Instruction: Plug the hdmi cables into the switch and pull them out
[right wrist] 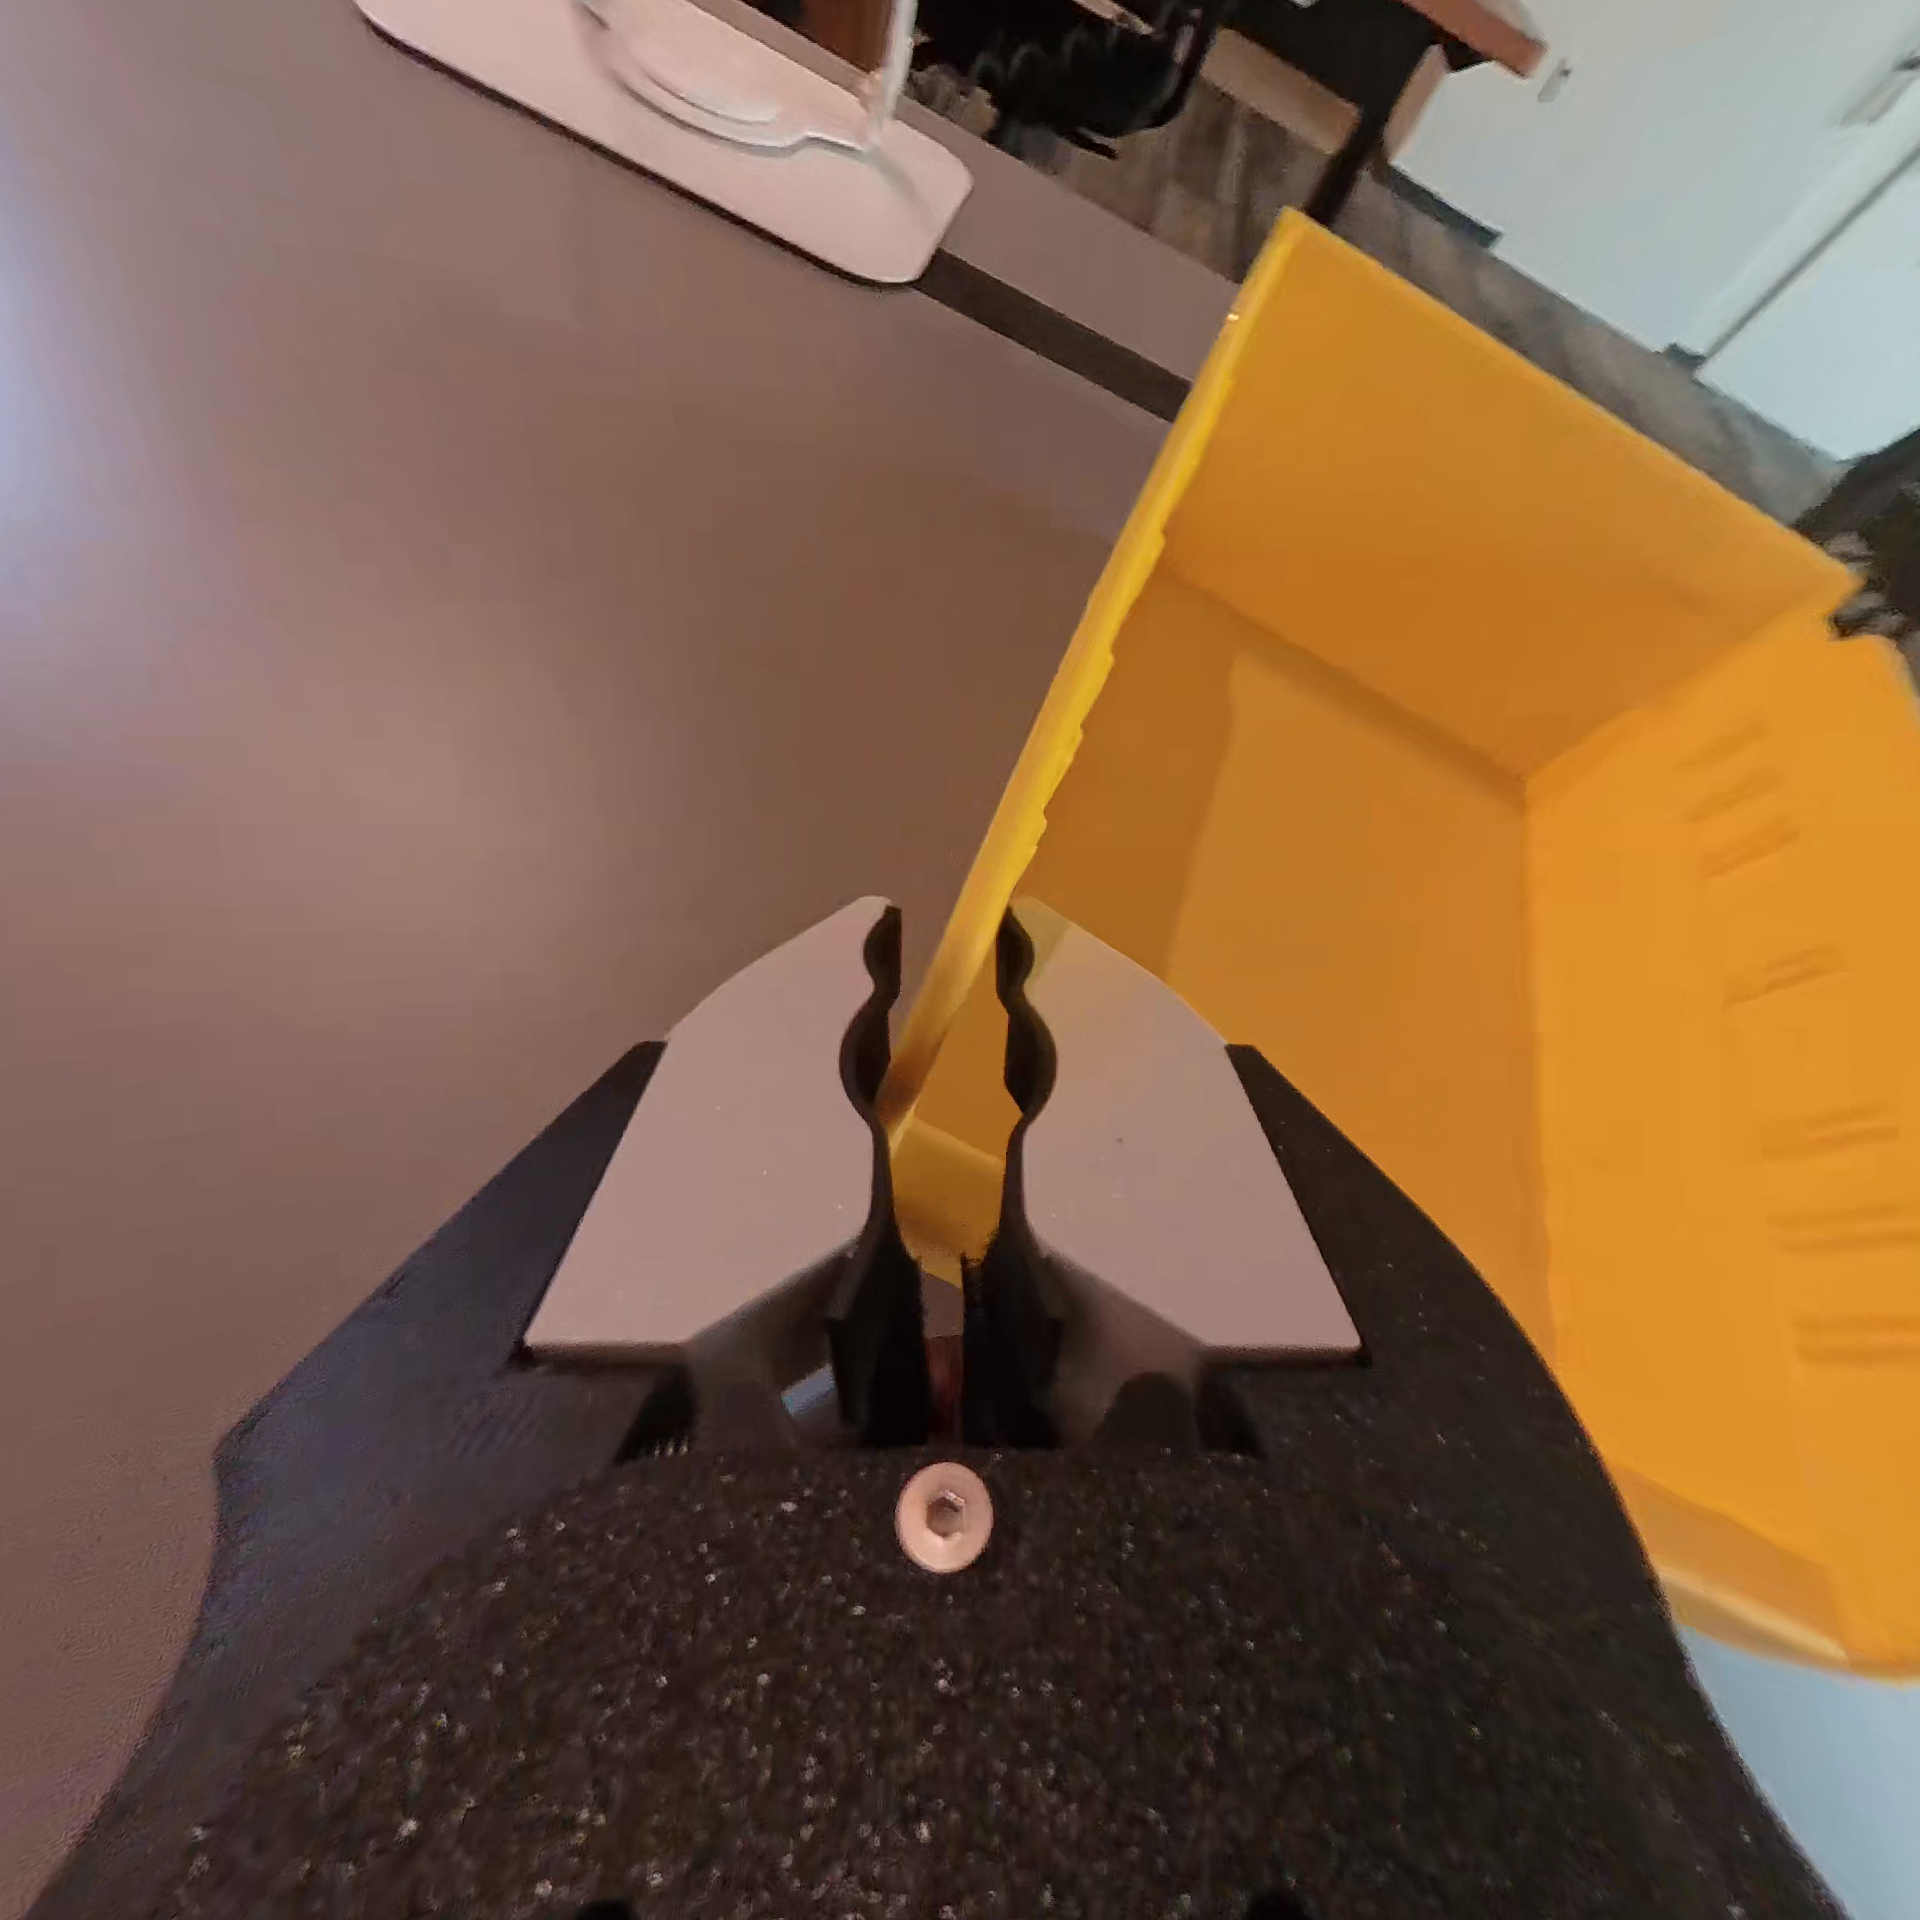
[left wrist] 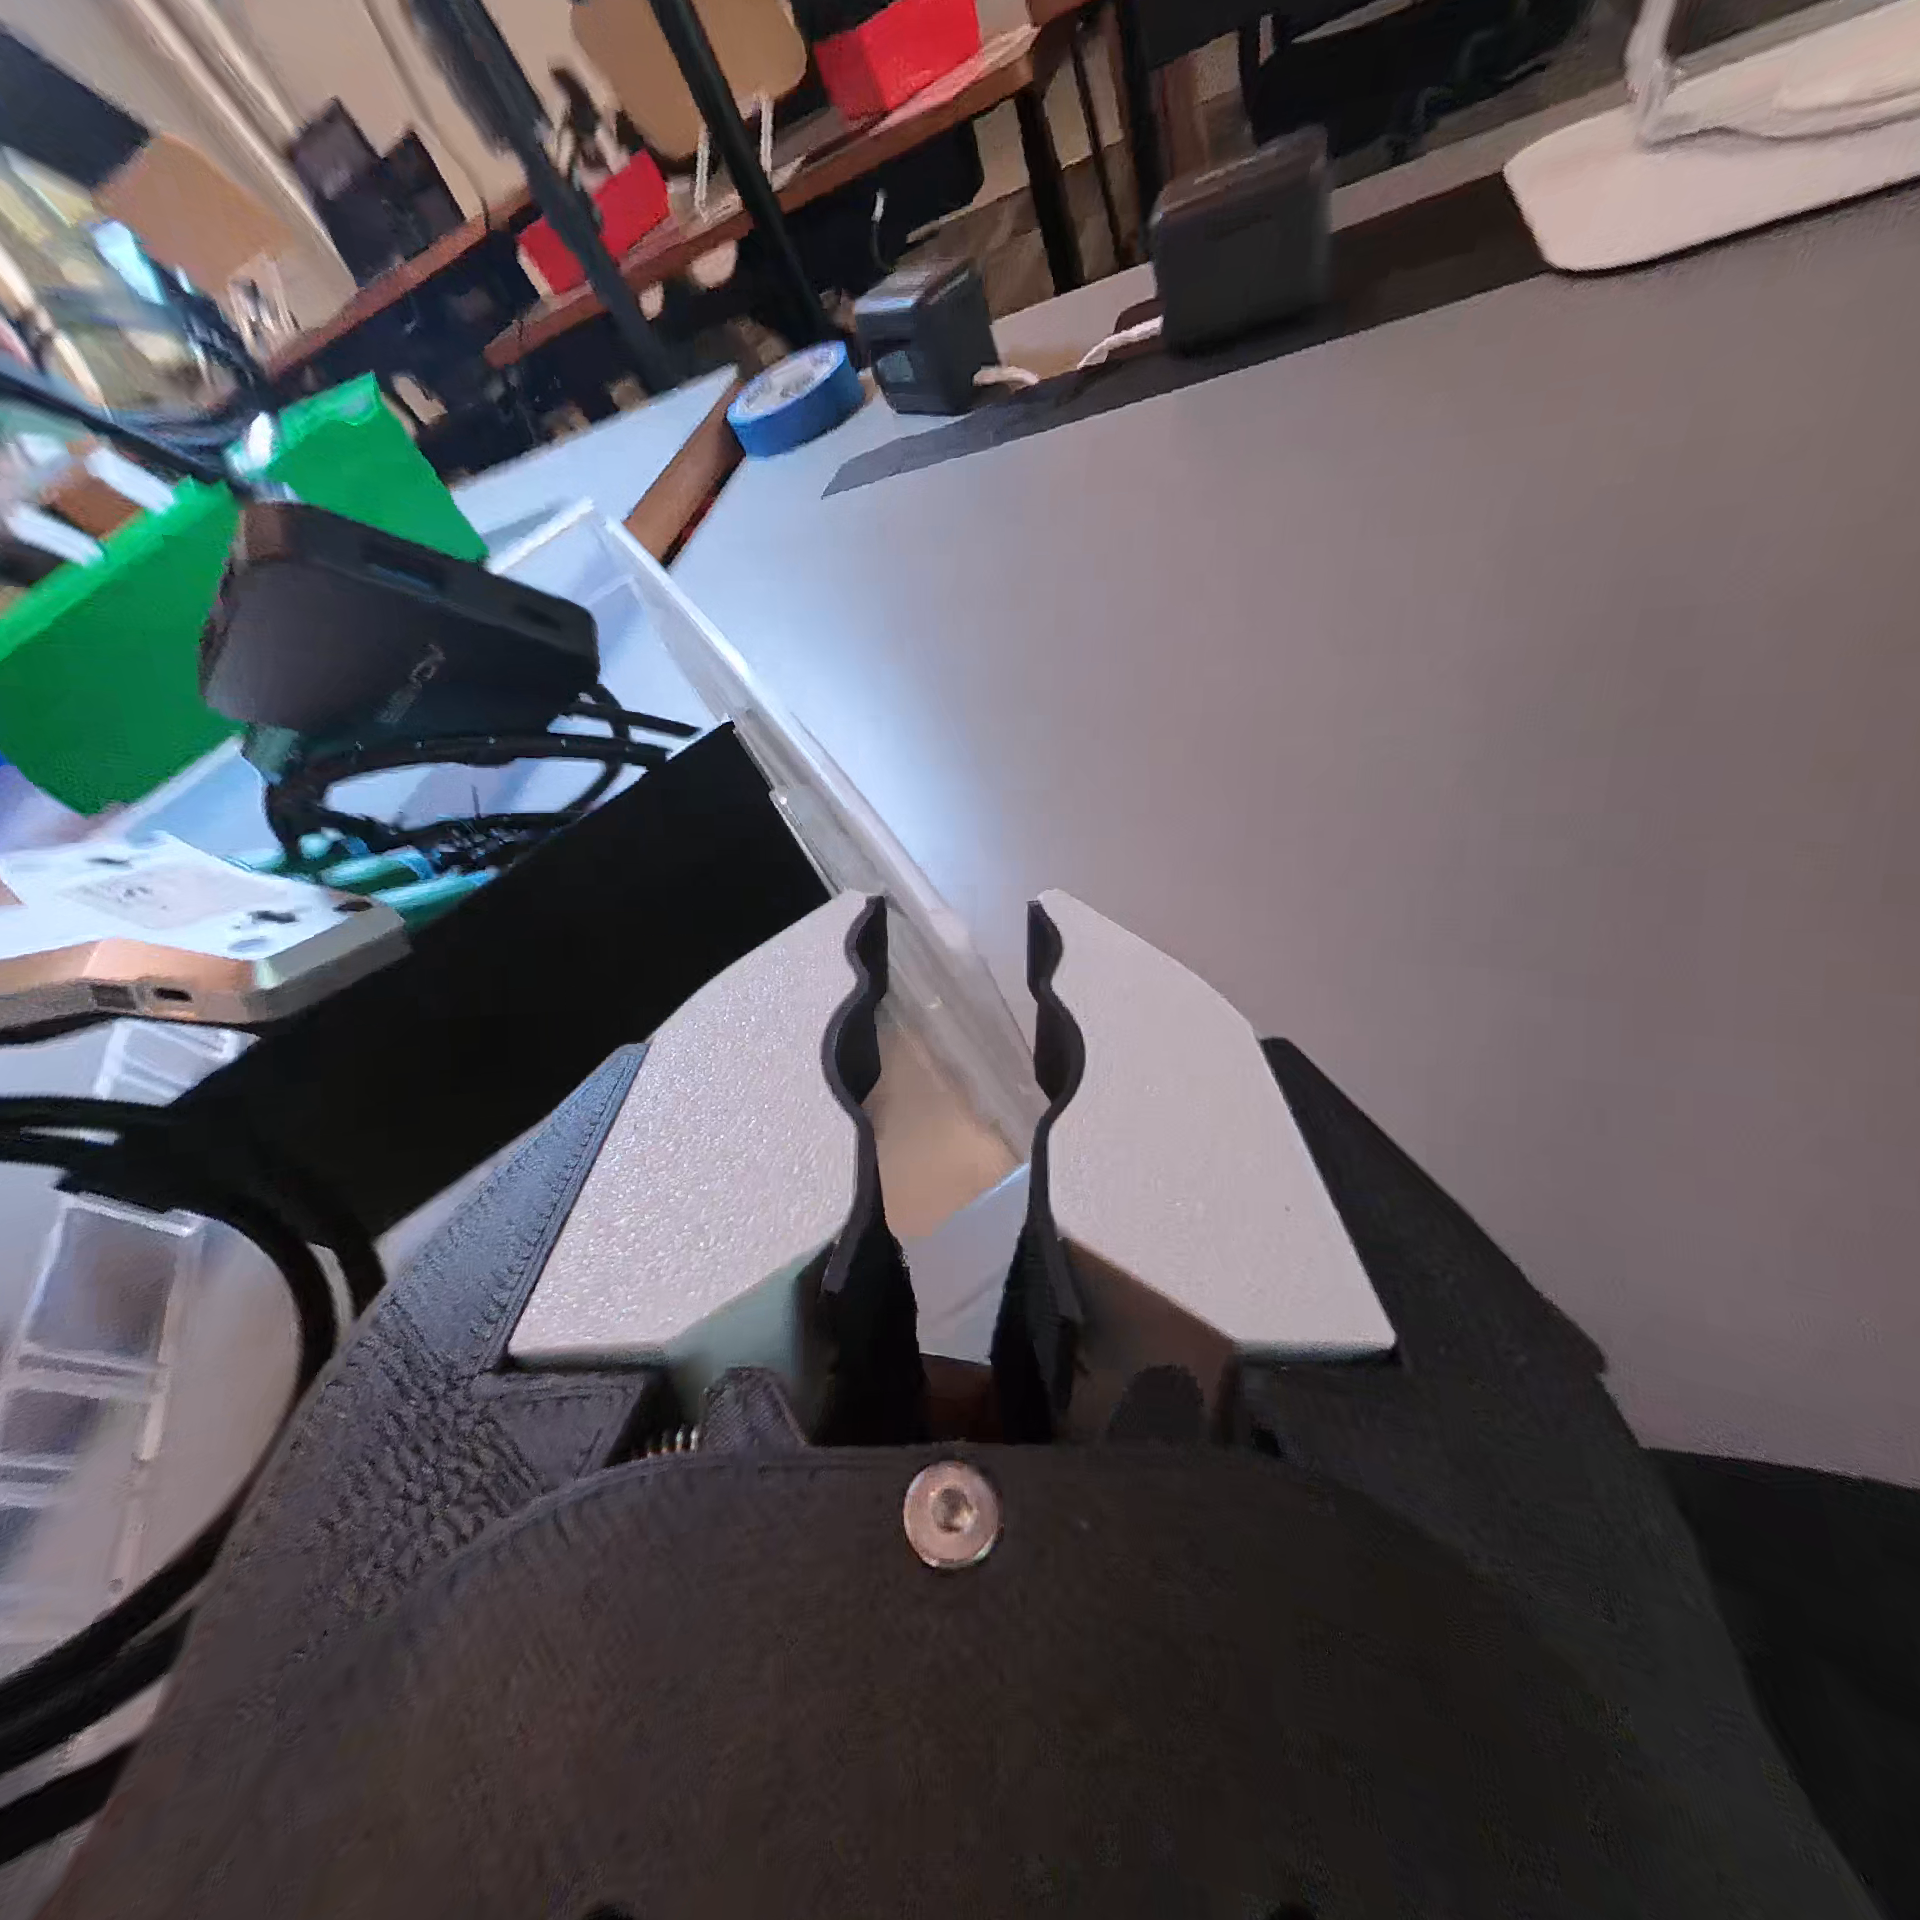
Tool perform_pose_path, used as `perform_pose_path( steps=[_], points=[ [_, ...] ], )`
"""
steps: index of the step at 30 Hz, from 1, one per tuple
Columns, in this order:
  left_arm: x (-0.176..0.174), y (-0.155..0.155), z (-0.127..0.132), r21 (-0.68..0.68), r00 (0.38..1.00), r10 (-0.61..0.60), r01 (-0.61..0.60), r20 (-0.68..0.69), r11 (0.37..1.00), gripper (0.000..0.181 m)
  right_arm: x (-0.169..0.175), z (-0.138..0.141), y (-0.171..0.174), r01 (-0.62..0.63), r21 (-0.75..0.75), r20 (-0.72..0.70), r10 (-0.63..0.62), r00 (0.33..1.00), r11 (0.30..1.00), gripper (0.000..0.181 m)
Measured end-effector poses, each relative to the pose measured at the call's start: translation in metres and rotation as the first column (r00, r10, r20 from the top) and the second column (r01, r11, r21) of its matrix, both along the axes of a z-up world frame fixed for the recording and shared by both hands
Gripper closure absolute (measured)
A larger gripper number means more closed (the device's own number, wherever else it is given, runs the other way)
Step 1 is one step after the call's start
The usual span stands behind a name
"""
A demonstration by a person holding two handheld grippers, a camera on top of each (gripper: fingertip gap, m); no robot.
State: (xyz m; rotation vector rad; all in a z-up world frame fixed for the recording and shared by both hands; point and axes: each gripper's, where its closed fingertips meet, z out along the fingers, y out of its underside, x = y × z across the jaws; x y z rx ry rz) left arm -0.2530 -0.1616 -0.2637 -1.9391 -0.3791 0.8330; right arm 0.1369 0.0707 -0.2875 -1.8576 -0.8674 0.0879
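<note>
In the left wrist view a black switch box (left wrist: 395, 634) with ports on its side rests on a coil of black braided HDMI cables (left wrist: 468, 758) inside a clear plastic box (left wrist: 727, 675). My left gripper (left wrist: 956, 920) straddles the near wall of that clear box, and its jaws are closed on the wall. More black cable (left wrist: 260, 1247) loops at the lower left. In the right wrist view my right gripper (right wrist: 948, 925) is closed on the side wall of an empty yellow bin (right wrist: 1403, 831). No cable or switch shows in that view.
A green bin (left wrist: 104, 665) stands behind the switch. A silver device (left wrist: 208, 977) and a black panel (left wrist: 571, 935) lie in the clear box. A blue tape roll (left wrist: 795, 400), two dark boxes (left wrist: 925, 332) and a white stand base (right wrist: 675, 135) sit at the grey table's far edge.
</note>
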Motion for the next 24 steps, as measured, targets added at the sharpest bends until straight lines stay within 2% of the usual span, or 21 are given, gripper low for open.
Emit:
perform_pose_path(
  steps=[3, 6, 10, 12, 17, 24],
  points=[
    [0.017, 0.014, 0.000, 0.003, 0.995, -0.102, 0.102, -0.004, 0.995, 0.154, 0.018, 0.001, 0.006, 0.072, 0.070, 0.085, -0.078, 0.993, 0.995, 0.173],
    [0.035, 0.028, 0.000, 0.003, 0.977, -0.212, 0.212, -0.009, 0.977, 0.154, 0.020, 0.001, 0.003, 0.073, 0.017, 0.013, -0.073, 0.997, 0.997, 0.175],
    [0.058, 0.044, 0.000, 0.009, 0.947, -0.320, 0.320, -0.022, 0.947, 0.159, 0.018, 0.001, 0.002, 0.090, 0.063, 0.065, -0.094, 0.993, 0.994, 0.173],
    [0.069, 0.051, 0.000, 0.003, 0.935, -0.351, 0.352, -0.047, 0.936, 0.162, 0.012, 0.001, -0.003, 0.081, 0.065, 0.065, -0.085, 0.994, 0.995, 0.173],
    [0.096, 0.064, 0.000, 0.009, 0.897, -0.439, 0.440, -0.057, 0.898, 0.165, 0.002, 0.003, -0.016, 0.038, 0.163, 0.196, -0.070, 0.978, 0.986, 0.169],
    [0.105, 0.071, 0.000, -0.037, 0.891, -0.443, 0.442, -0.101, 0.896, 0.166, 0.013, 0.002, -0.008, 0.040, 0.125, 0.147, -0.058, 0.987, 0.991, 0.171]
  ],
)
